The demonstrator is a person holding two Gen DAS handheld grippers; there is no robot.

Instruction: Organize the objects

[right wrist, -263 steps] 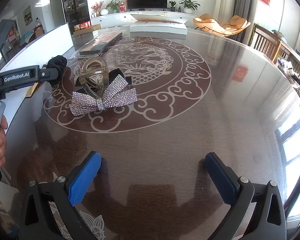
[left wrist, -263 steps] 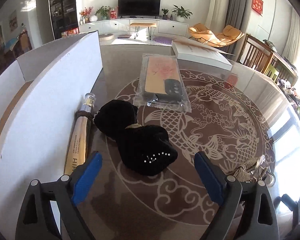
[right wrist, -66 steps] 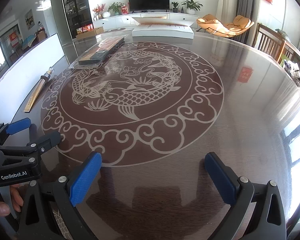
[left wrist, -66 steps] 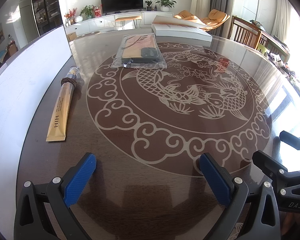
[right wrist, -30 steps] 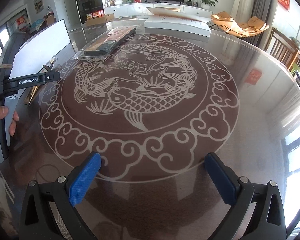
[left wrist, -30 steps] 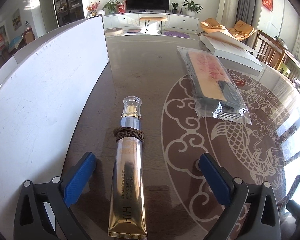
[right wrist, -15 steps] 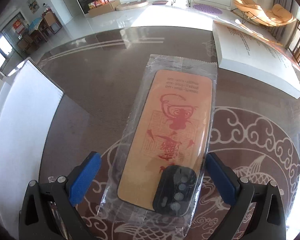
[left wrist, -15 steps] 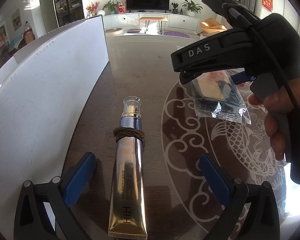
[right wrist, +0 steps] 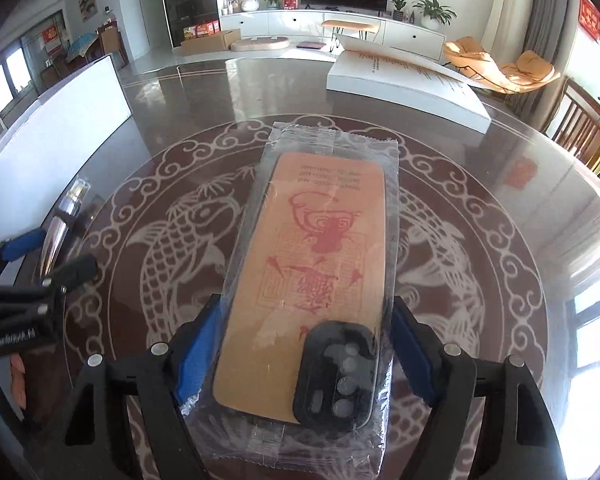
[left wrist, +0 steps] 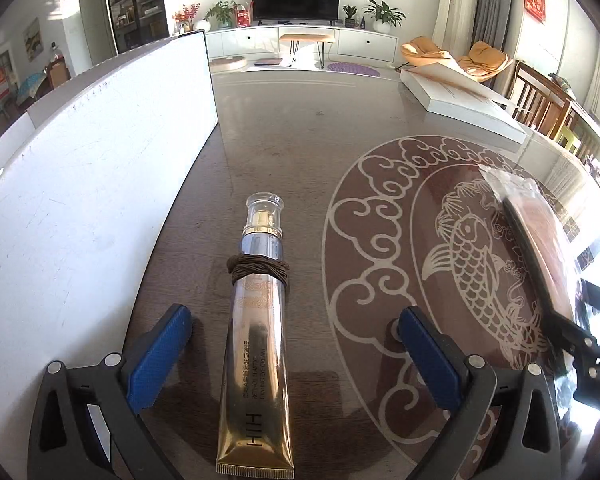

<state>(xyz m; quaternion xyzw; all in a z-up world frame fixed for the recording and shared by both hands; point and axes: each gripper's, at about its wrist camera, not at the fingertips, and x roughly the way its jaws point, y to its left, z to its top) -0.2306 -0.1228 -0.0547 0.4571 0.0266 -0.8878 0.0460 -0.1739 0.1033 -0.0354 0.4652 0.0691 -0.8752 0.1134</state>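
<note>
A glossy round table (left wrist: 284, 128), inlaid with a koi-and-cloud medallion, carries 3 things: a gold cosmetic tube (left wrist: 257, 344) with a brown hair tie (left wrist: 259, 271) around its neck near the left edge, a white board (left wrist: 100, 168) upright along that edge, and a flat white box (right wrist: 404, 84) at the far right edge.

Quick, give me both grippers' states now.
Left gripper: open, gold tube between its fingers, untouched.
Right gripper: closing on the bagged phone case.

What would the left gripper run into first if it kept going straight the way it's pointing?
Most likely the gold cream tube, which lies lengthwise between the open left gripper fingers, cap pointing away. The gripper is angled down, so it would meet the tube or the table beside it; depth is hard to judge.
</note>
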